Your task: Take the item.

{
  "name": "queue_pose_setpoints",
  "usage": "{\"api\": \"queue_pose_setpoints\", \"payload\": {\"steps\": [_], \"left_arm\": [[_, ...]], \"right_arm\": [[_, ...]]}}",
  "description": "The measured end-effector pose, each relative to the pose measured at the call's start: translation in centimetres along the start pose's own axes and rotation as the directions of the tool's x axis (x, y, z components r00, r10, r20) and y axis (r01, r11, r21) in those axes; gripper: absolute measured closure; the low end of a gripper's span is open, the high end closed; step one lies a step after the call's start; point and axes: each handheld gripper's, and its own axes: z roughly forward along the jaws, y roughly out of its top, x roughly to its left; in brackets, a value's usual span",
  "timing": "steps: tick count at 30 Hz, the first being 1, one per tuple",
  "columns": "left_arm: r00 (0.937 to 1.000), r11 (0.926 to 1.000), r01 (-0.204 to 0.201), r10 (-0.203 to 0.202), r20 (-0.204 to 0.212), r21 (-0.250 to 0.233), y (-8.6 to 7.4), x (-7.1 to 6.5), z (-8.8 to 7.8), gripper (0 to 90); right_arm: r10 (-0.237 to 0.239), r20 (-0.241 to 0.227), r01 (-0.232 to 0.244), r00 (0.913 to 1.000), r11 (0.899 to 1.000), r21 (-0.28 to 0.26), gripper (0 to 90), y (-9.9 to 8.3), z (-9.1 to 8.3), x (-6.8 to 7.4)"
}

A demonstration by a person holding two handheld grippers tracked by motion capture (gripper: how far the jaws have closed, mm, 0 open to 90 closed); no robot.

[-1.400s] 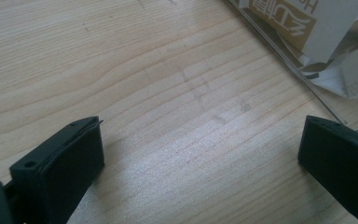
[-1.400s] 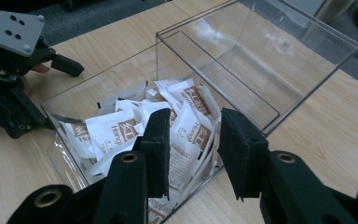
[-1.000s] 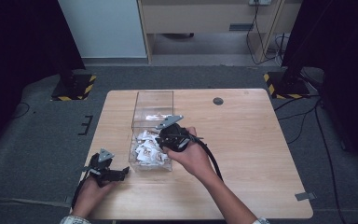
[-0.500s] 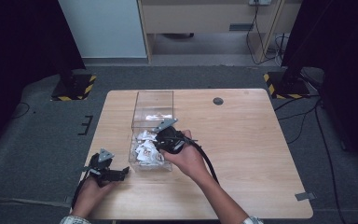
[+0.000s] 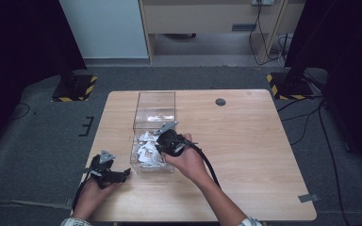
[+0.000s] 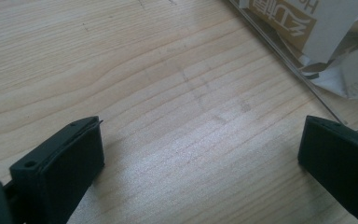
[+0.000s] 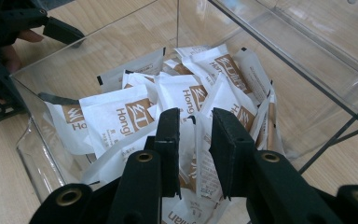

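- A pale wooden worktop (image 5: 245, 155) with fine straight grain and rounded corners is seen from the high view; a small dark round disc (image 5: 220, 101) is set flush near its far edge.
- A clear, hard-walled rectangular box (image 5: 147, 113) of glassy plastic stands on the worktop, open at the top, its thin edges catching the light.
- A loose heap of flat paper sachets (image 7: 121, 112) is piled at the near end of the box; they are white and matt, printed with brown-gold panels and lettering, with crimped dark-edged ends.
- The right gripper (image 7: 193, 140) is held inside the box just above the heap. Its black, blocky fingers (image 7: 168, 144) have just been closing and stand narrow, with a white sachet between them; whether the pads already press on it cannot be told.
- The left gripper (image 5: 122, 173) is rested low on the worktop just beside the near left corner of the box. Its fingers (image 6: 65, 163) are spread wide, with bare wood between them.
- A thick black cable (image 5: 207, 162) is trailed from the right gripper along the forearm.
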Motion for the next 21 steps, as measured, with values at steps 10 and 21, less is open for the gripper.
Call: {"api": "queue_pose_setpoints", "payload": {"steps": [10,21], "left_arm": [[1.0000,1.0000,0.000,0.000,0.000,0.000,0.00,0.00,0.00,0.0],[1.0000,1.0000,0.000,0.000,0.000,0.000,0.00,0.00,0.00,0.0]], "right_arm": [[-0.003,0.002,0.003,1.0000,1.000,0.014,79.6,-0.66,0.41,0.02],[0.006,-0.006,-0.006,1.0000,1.000,0.029,84.3,-0.71,0.65,0.14]]}}
